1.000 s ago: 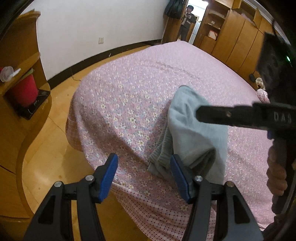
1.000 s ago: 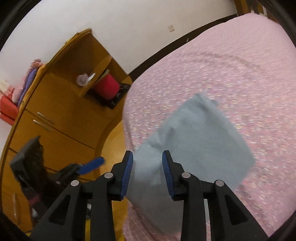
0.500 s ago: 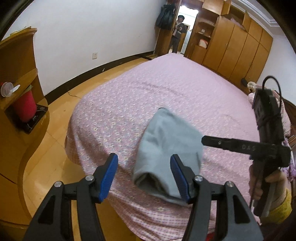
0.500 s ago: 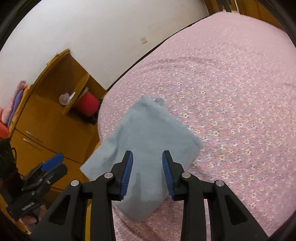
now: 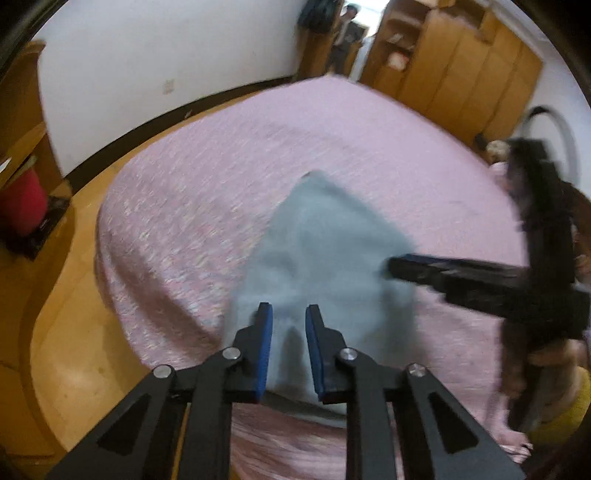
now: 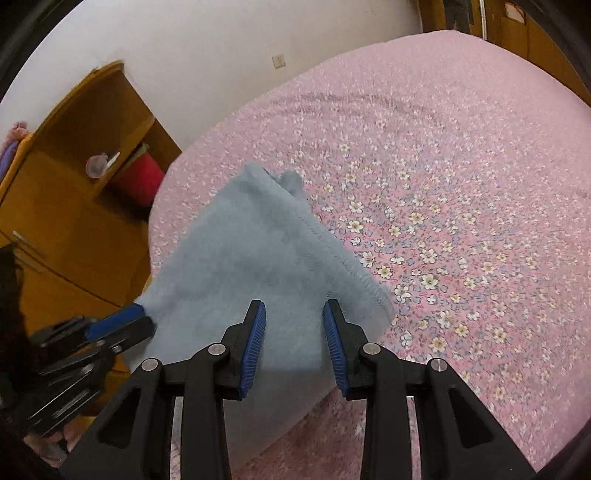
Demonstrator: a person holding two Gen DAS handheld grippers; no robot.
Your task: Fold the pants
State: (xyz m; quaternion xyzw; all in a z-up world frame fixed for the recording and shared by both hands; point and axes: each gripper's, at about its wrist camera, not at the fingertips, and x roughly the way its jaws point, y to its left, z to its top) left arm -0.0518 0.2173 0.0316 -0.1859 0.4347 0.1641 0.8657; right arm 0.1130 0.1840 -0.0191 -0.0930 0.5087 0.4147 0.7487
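Note:
The grey-blue folded pants (image 5: 325,240) hang over the near corner of the pink flowered bed (image 5: 221,166). My left gripper (image 5: 288,310) is closing, its blue pads pinching a fold at the near edge of the cloth. In the right wrist view the pants (image 6: 240,258) fill the gap of my right gripper (image 6: 293,306), which is shut on their near edge. The left gripper (image 6: 146,321) bites their left corner there. From the left wrist view the right gripper (image 5: 391,266) meets the cloth's right side. The left wrist view is blurred.
A wooden cabinet with a red container (image 6: 136,177) stands left of the bed (image 6: 461,184), across a strip of wooden floor (image 5: 74,332). Wardrobes (image 5: 461,74) line the far wall and a person (image 5: 345,26) stands in the doorway. A hand (image 5: 554,369) holds the right gripper.
The left jaws have narrowed from wide apart to a tight gap around the cloth's near edge. Both grippers have shifted with the pants, the right one sinking towards the bed.

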